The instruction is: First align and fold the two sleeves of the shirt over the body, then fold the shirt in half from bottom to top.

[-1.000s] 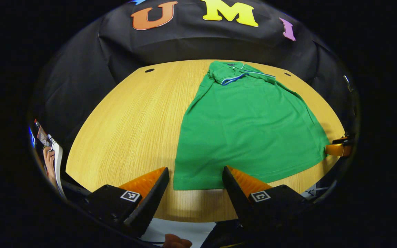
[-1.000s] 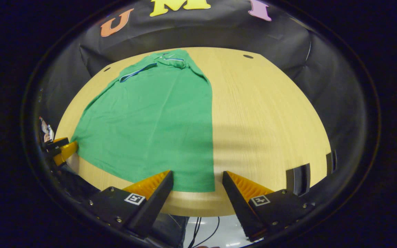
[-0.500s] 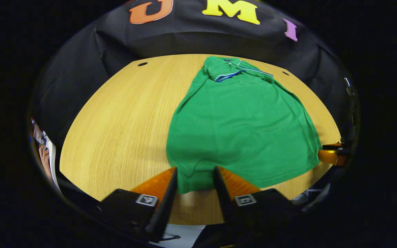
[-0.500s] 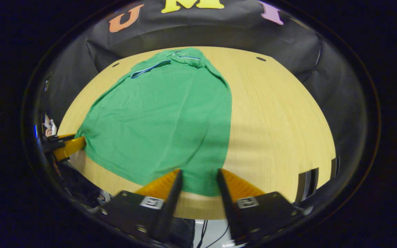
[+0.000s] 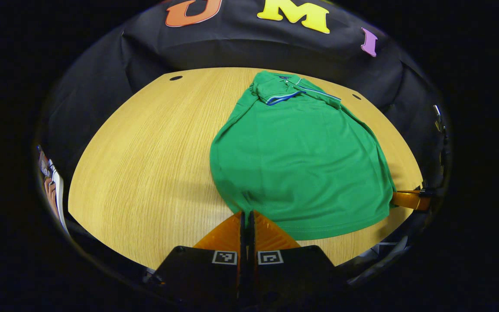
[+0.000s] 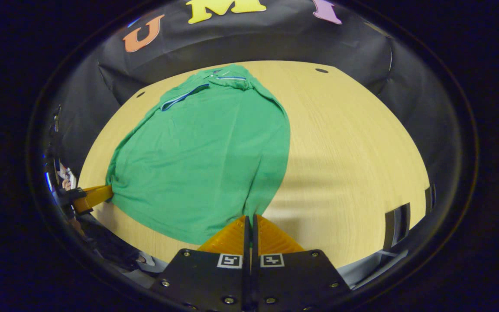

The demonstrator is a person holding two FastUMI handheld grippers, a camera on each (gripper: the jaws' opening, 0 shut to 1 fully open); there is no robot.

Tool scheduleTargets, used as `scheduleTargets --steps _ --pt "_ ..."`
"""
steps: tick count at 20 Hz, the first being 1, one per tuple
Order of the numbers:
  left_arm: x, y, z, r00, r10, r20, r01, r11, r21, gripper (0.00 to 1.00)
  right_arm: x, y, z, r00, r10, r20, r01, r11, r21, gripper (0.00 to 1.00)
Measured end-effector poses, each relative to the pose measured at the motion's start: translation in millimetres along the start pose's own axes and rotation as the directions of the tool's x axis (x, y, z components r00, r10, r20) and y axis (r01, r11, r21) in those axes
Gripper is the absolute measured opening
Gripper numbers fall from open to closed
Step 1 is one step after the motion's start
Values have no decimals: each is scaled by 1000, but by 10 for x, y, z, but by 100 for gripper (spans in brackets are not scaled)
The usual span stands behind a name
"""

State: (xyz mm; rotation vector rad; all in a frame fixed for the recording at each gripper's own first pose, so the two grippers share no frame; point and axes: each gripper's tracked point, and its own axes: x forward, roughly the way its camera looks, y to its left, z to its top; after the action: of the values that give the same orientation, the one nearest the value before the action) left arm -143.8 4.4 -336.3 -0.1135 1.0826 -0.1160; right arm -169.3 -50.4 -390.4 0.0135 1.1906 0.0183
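A green polo shirt (image 5: 301,156) lies on the wooden table (image 5: 145,164), collar at the far end, both sleeves folded over the body. In the left gripper view, my left gripper (image 5: 246,213) is shut on the shirt's near left hem corner, which bunches up between the fingers. The right gripper (image 5: 409,200) shows at the far right of that view, at the other hem corner. In the right gripper view, my right gripper (image 6: 249,216) is shut on the near right hem corner of the shirt (image 6: 206,151). The left gripper (image 6: 91,196) appears at that view's left edge.
The table (image 6: 353,156) has small dark holes (image 5: 175,78) near its far corners. Black cloth closes the booth behind it. A person's hand (image 5: 50,193) shows at the left edge of the left gripper view.
Both grippers went from open beside the hem to shut on its two corners. The hem now gathers and lifts slightly at each grip.
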Motion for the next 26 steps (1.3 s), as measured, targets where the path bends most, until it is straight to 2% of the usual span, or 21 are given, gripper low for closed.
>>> scheduleTargets --steps 9,19,26 --pt "-200 -29 295 999 -9 40 10 1000 -24 3 -213 31 327 998 21 56 -20 1000 -18 1" --pt "-362 -141 897 993 -44 105 49 998 -47 3 -428 2 974 988 46 151 -45 999 -4 1" --pt "-265 -174 1347 988 -52 143 59 997 -48 3 -422 5 1530 977 64 205 -64 998 -7 1"
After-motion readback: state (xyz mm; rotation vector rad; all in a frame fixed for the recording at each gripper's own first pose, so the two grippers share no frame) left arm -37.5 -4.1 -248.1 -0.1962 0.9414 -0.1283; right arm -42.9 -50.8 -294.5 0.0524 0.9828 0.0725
